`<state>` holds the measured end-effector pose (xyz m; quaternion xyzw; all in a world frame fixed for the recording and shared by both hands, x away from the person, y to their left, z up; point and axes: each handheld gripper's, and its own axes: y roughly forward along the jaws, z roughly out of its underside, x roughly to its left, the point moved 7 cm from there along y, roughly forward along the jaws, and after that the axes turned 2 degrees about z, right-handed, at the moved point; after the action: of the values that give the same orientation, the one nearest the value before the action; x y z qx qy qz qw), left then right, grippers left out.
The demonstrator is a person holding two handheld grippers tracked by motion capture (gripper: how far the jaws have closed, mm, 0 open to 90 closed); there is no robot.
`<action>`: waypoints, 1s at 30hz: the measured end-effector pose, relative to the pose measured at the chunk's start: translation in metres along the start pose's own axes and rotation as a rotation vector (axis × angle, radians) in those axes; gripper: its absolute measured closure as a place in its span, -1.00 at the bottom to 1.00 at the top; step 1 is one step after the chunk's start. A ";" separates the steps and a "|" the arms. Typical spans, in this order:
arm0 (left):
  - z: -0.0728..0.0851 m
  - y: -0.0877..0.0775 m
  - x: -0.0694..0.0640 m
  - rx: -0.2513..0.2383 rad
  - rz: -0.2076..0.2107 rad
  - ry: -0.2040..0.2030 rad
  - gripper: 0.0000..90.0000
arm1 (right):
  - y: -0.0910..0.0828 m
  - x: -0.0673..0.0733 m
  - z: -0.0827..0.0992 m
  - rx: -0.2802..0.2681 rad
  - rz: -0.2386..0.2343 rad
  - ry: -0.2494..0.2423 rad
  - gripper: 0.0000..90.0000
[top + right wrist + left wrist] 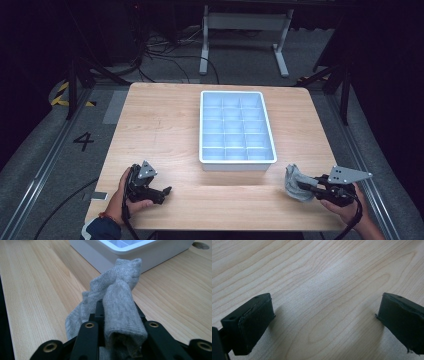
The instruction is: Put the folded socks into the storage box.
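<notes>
Right gripper [306, 186] low at the near right corner of the wooden table [160, 125], jaws clamped tight on a grey sock [296, 181], bunched and folded over the jaw tips, lifted a touch off the wood, just beside the near right corner of the white compartment tray [237, 165] without touching it; up close from the right gripper view, the sock [117, 305] draped between the black jaws, ribbed cuff pointing at the tray wall [160, 257]. Left gripper [161, 193] over at the near left, well apart from the tray, jaws spread wide over bare wood with nothing between them.
</notes>
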<state>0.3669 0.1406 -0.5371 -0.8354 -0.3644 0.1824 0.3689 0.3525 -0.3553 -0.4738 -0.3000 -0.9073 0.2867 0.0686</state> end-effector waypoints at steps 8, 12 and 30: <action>0.000 0.000 0.000 0.000 0.002 0.001 -0.99 | -0.011 -0.007 -0.015 -0.059 0.018 0.008 0.66; 0.000 0.000 0.000 0.000 0.002 0.000 -0.99 | -0.016 -0.012 -0.024 -0.080 0.033 -0.006 0.66; 0.000 0.000 0.000 0.000 0.002 0.000 -0.99 | -0.025 -0.044 -0.064 -0.153 0.076 -0.014 0.66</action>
<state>0.3668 0.1406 -0.5372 -0.8358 -0.3633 0.1828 0.3688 0.3945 -0.3666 -0.4048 -0.3365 -0.9149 0.2211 0.0284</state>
